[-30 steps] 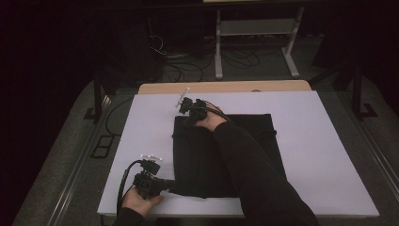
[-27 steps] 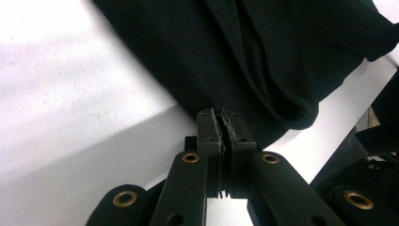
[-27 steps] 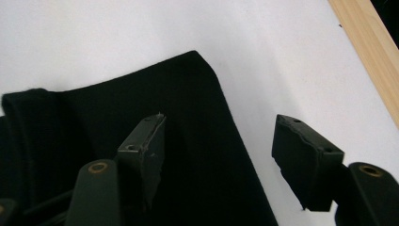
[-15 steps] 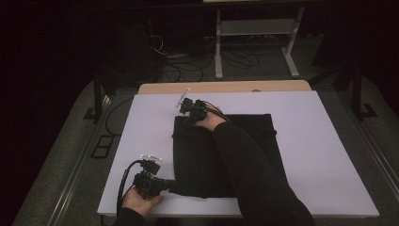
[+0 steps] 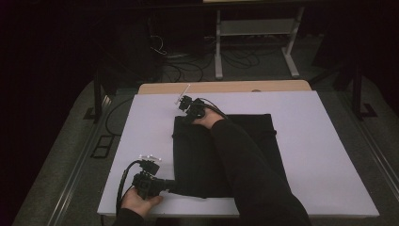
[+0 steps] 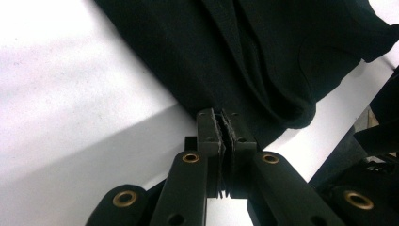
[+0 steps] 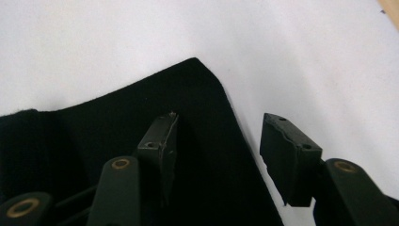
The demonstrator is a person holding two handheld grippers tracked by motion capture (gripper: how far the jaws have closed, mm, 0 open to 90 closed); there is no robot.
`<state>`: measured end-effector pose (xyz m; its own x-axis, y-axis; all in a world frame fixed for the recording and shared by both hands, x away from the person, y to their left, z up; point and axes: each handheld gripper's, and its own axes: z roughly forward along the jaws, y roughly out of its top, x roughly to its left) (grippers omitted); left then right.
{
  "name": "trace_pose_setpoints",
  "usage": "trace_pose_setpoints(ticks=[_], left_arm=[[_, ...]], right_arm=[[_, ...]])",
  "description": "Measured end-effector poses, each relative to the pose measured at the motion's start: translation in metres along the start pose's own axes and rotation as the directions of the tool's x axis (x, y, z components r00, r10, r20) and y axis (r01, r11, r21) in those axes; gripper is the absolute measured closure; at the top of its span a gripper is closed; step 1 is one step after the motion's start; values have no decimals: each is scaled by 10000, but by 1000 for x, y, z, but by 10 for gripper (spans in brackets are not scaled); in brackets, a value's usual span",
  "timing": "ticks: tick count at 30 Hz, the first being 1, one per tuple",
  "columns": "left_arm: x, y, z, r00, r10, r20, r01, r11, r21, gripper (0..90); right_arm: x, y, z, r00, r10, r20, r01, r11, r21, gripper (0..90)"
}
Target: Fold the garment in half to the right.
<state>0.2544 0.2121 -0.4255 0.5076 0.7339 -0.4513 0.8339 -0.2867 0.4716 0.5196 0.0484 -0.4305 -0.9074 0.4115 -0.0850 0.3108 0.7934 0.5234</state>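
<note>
A black cloth (image 7: 141, 141) was seen lying on a white worktop (image 7: 282, 47), with one rounded corner pointing up. The right gripper (image 7: 219, 146) was held over that corner, and its fingers (image 7: 162, 141) had just been closing. One finger was set on the cloth, the other beyond its edge.

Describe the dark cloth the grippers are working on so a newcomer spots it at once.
On the white table top, look at the middle: a flat, roughly square black garment. It is the one dark thing lying on the white surface, with the left gripper clamped on its near-left corner.
</note>
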Motion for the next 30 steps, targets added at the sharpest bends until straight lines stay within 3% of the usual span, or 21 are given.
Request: trace_pose_setpoints(ticks=[7, 14, 17, 20, 30], left_arm=[[0, 0, 0, 10000, -2, 1, 2, 10000, 0, 853], [0, 0, 0, 10000, 3, -9, -3, 10000, -1, 852], [0, 0, 0, 10000, 1, -6, -1, 10000, -9, 852], [-1, 0, 0, 10000, 29, -11, -29, 10000, -15, 853], [-5, 0, -1, 9999, 127, 48, -126, 9998, -155, 853]], right_arm=[[-4, -1, 1, 9964, 542, -646, -540, 9985, 52, 560], [-1, 0, -2, 9955, 513, -794, -497, 9985, 220, 769], [1, 1, -3, 9975, 274, -654, -254, 9992, 306, 825], [3, 1, -4, 9986, -104, -518, 121, 9994, 329, 844], [7, 4, -18, 9987, -484, -157, 486, 9987, 119, 855]])
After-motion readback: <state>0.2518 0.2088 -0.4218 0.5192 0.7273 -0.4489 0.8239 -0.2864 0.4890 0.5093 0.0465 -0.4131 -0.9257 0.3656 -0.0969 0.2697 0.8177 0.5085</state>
